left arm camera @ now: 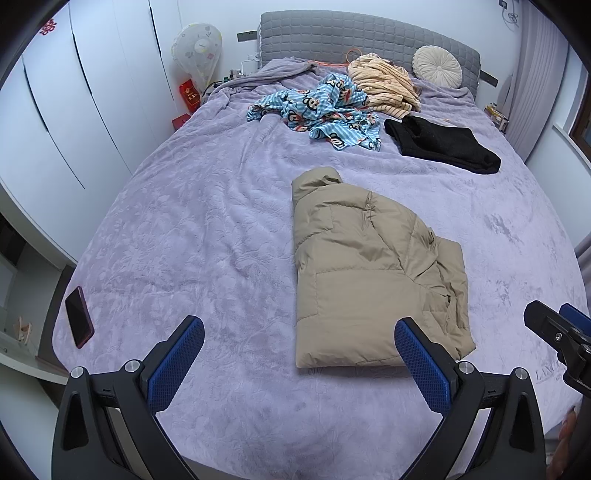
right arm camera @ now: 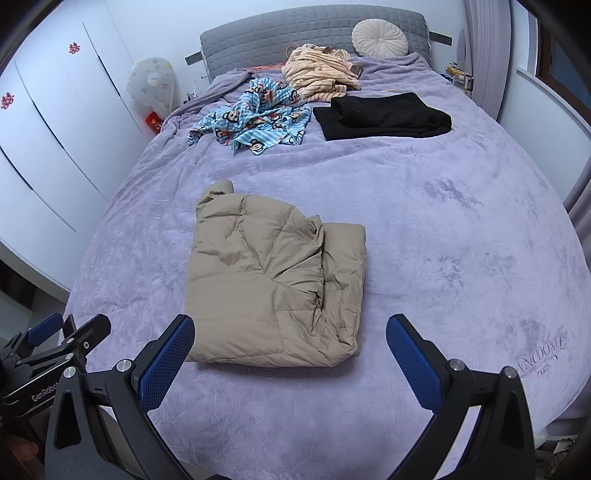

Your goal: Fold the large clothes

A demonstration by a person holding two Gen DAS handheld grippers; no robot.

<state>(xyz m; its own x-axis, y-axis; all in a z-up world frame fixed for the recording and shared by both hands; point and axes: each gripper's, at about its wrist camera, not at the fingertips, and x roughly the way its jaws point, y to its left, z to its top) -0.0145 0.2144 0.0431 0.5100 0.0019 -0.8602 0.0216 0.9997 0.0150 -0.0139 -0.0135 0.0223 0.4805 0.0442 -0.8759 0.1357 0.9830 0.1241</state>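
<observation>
while both hand-held grippers gape, the folded jacket (right arm camera: 275, 284) lies ahead.

Folded tan jacket (right arm camera: 275, 280) lies beyond gaping right tongs (right arm camera: 290, 334).

Home bedroom: big bed (left arm camera: 207, 229) under lilac blanket, grey padded headboard (left arm camera: 354, 33), white wardrobe doors (left arm camera: 74, 96), round cushion (left arm camera: 437, 66), clothes strewn near headboard.
</observation>
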